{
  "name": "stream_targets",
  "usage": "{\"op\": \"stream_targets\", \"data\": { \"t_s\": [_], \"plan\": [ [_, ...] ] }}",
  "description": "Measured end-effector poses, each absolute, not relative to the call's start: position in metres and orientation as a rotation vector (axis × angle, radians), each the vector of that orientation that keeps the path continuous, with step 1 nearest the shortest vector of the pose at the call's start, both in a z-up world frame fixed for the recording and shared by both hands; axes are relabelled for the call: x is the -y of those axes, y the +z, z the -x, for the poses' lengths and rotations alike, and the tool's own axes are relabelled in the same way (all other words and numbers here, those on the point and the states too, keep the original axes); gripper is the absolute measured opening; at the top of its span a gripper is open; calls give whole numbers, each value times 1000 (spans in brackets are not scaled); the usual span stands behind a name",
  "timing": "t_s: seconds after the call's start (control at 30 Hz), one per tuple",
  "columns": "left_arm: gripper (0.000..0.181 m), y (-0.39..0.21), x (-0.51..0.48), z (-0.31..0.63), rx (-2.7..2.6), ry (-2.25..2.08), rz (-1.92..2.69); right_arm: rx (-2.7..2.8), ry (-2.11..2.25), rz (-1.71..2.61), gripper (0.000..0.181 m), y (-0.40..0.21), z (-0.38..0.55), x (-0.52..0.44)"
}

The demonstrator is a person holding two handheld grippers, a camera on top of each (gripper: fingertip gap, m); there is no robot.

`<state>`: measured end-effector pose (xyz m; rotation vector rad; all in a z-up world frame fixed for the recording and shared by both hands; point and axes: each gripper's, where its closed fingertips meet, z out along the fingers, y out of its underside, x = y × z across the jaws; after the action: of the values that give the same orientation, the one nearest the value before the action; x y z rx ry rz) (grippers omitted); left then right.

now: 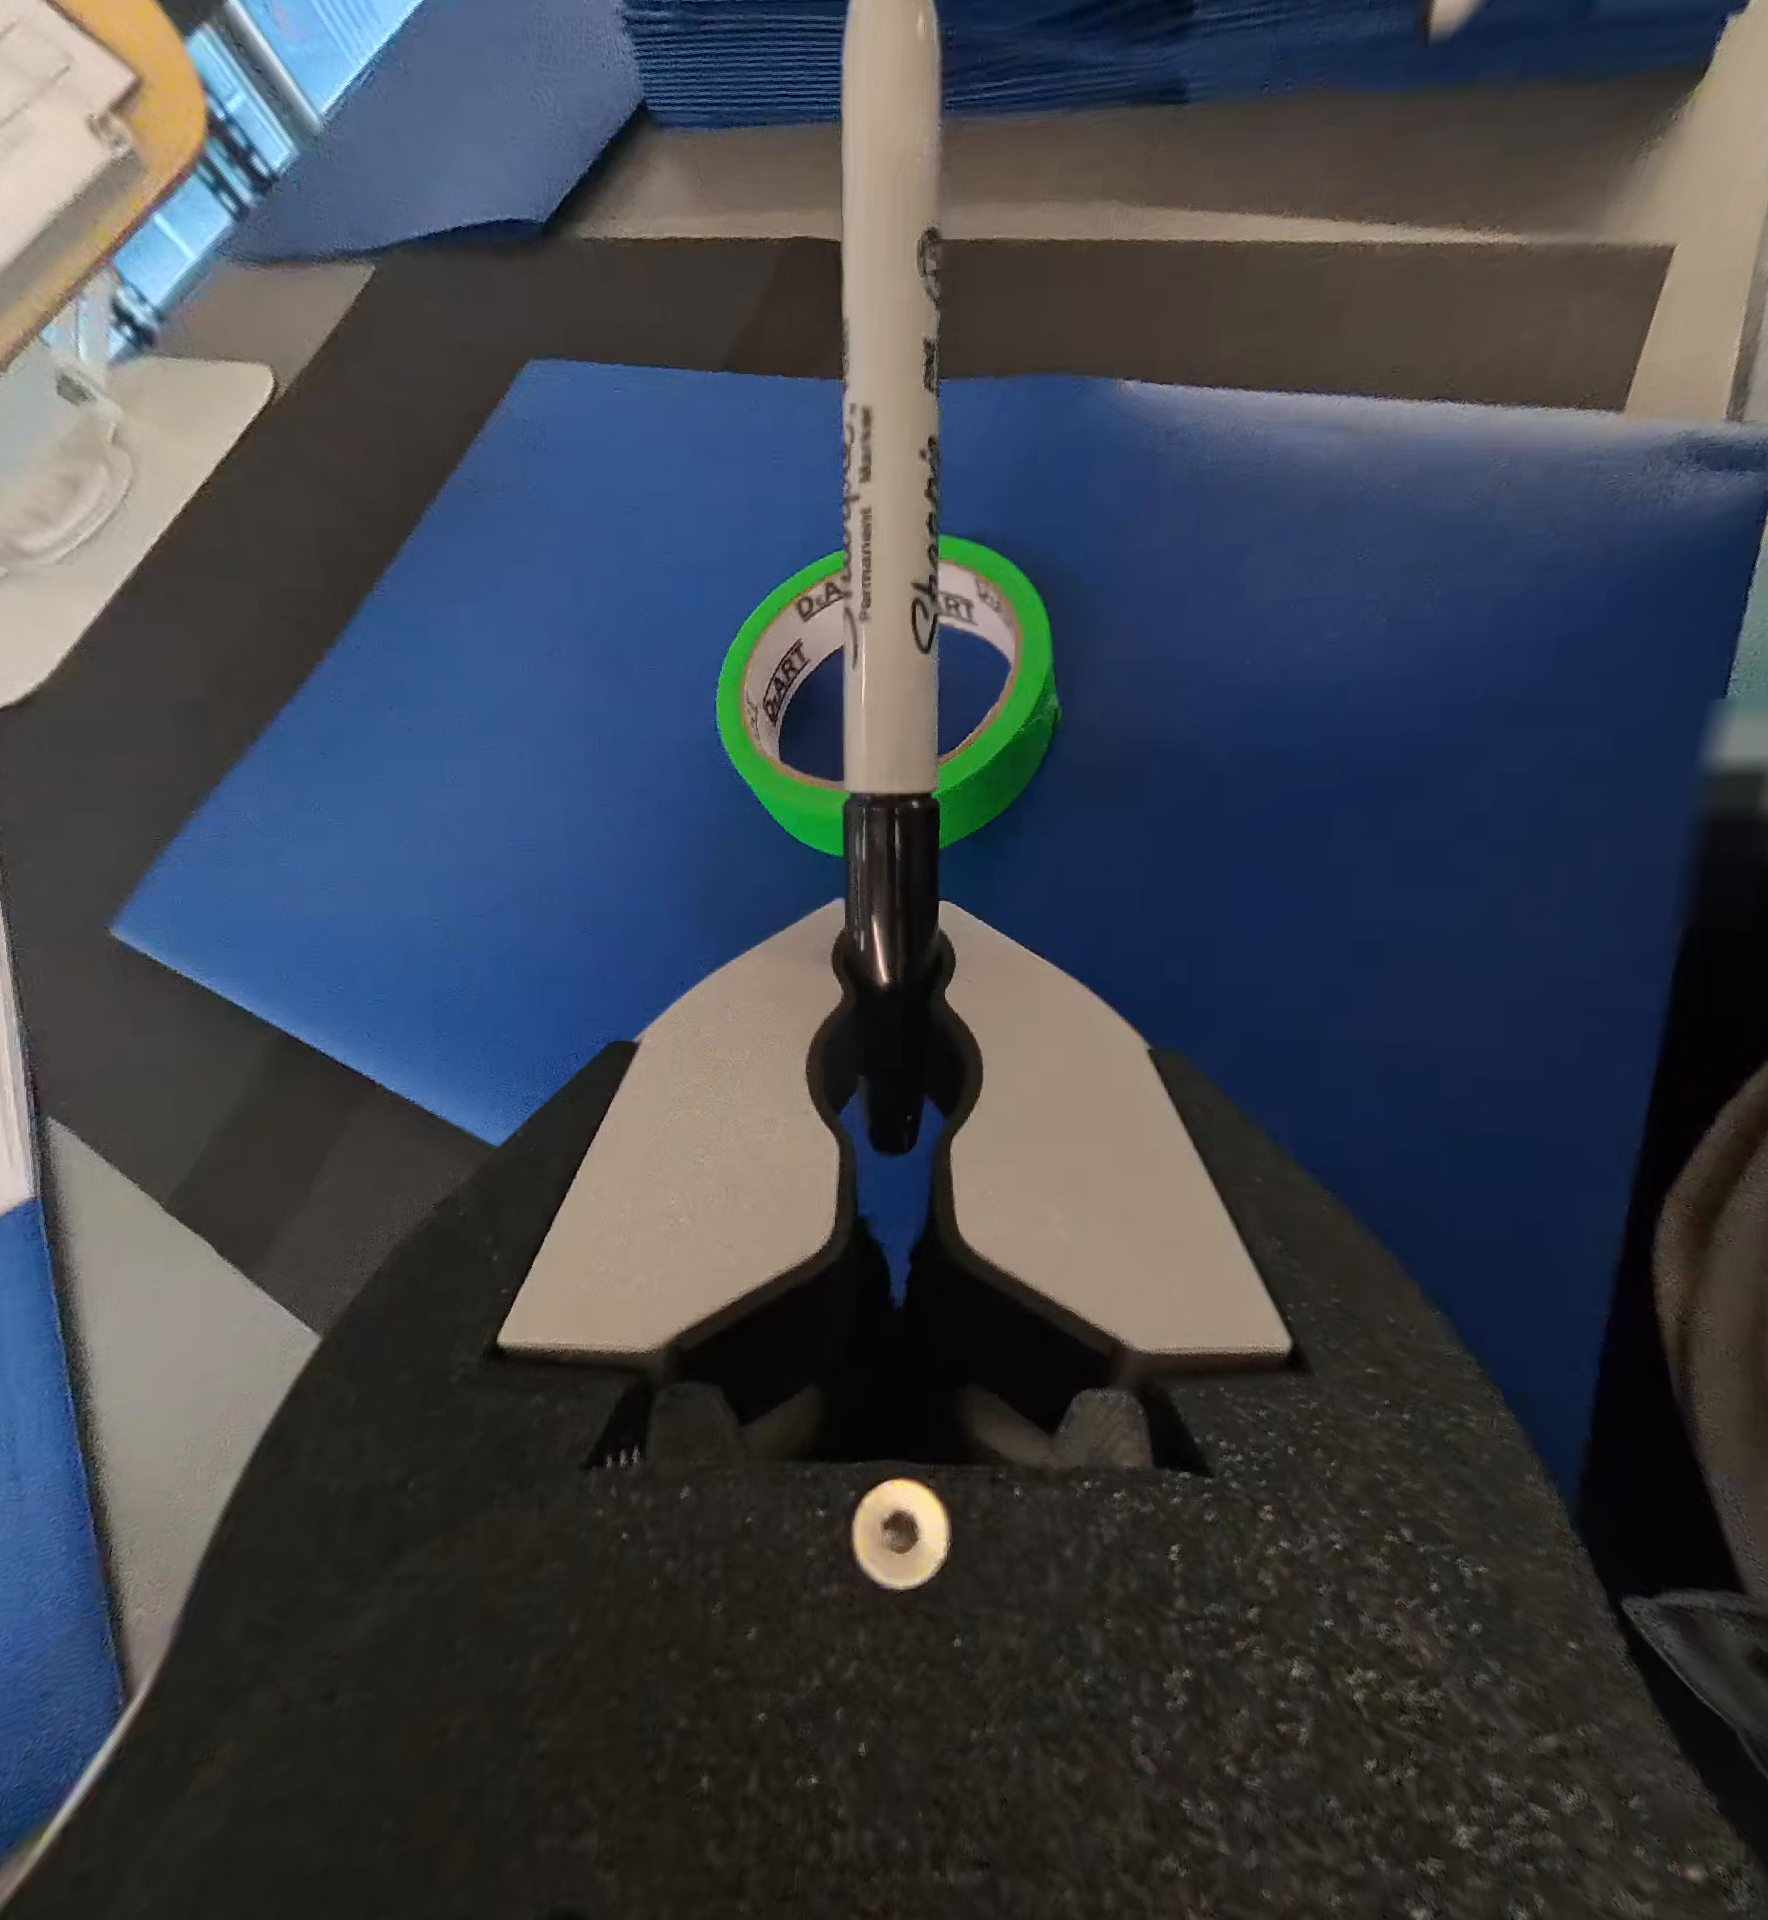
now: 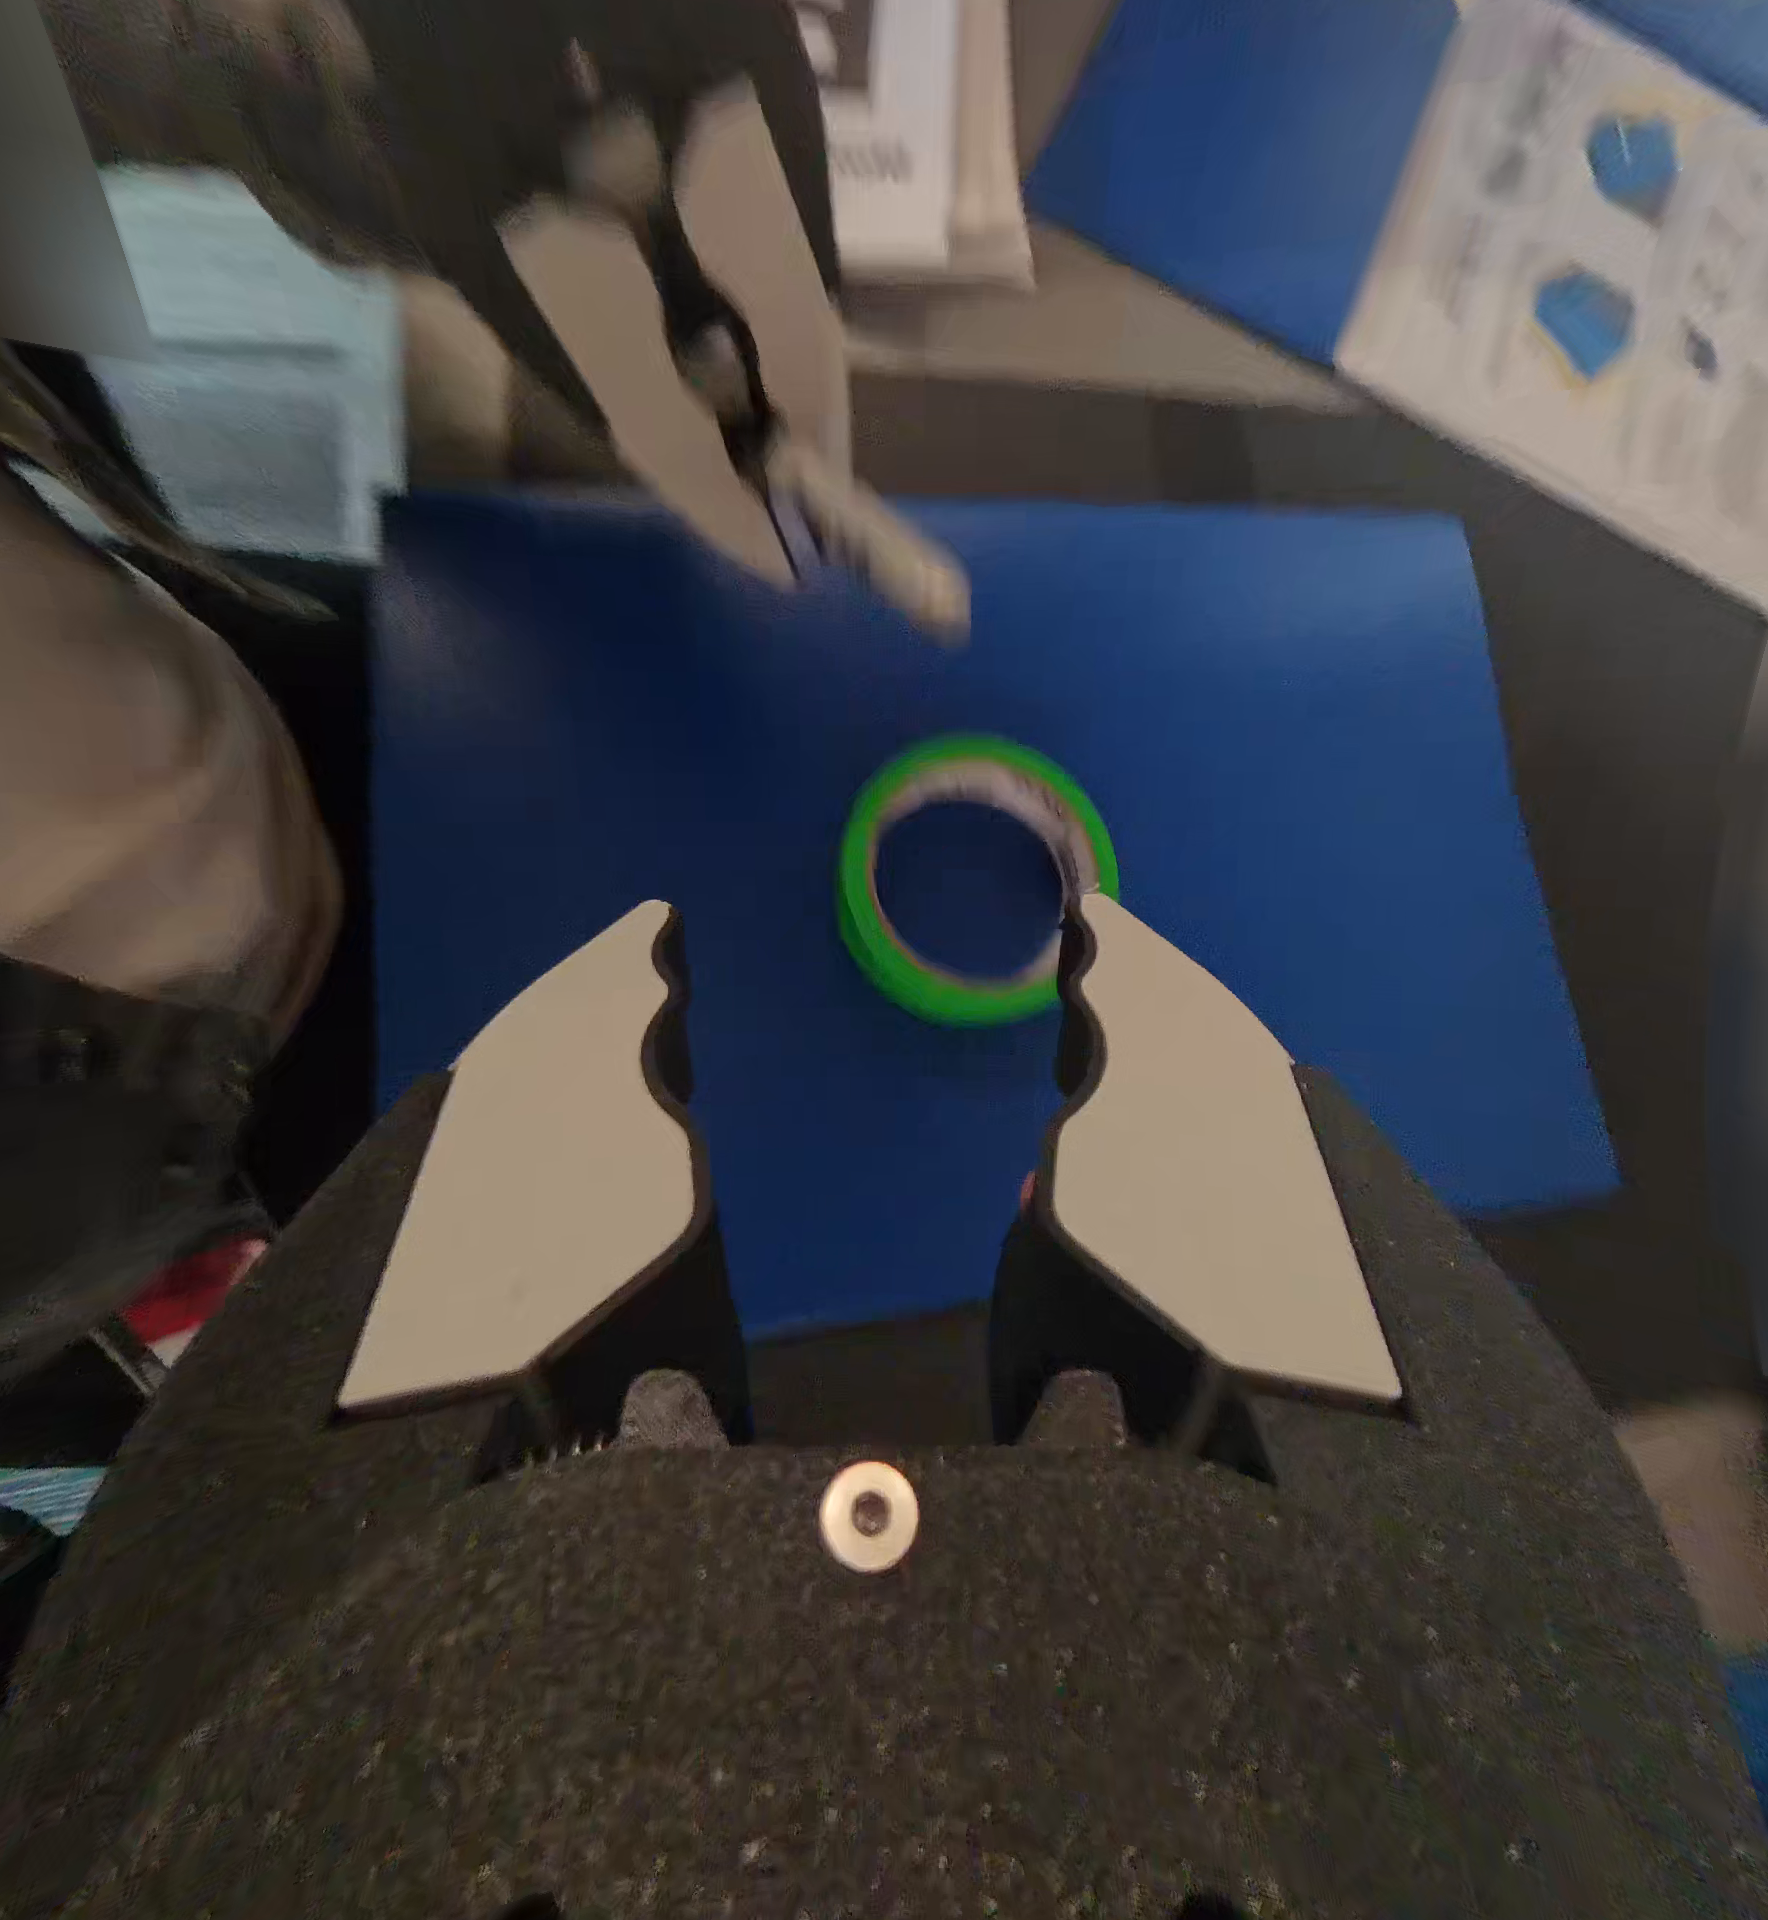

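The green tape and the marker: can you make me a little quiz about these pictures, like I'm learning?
1. True or false: the left gripper is shut on the marker by its black cap end.
2. What lies flat on the blue sheet? A) scissors B) the green tape C) a cup
3. Fill in: the fingers of the right gripper are ____, with nothing between them.

Key: 1 true; 2 B; 3 open.
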<state>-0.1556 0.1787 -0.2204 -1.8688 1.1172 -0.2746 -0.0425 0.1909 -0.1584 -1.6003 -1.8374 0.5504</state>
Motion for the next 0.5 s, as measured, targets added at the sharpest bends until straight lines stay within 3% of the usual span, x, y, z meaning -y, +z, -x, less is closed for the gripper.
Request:
{"op": "stream_targets", "data": {
  "t_s": [0.1, 0.2, 0.33, 0.5],
  "plan": [
    [10, -219, -177, 164, -1061, -313, 1895, 1793, 417, 1651, 66, -199, 18, -198],
    [10, -219, -175, 168, -1033, -325, 1911, 1804, 454, 1532, 53, -221, 42, -191],
    [9, -218, -170, 165, -1019, -319, 1913, 2013, 316, 1452, 56, -260, 82, -204],
    [10, -224, -160, 160, -1041, -324, 1916, 2162, 280, 1616, 18, -284, 68, -218]
  ]
}}
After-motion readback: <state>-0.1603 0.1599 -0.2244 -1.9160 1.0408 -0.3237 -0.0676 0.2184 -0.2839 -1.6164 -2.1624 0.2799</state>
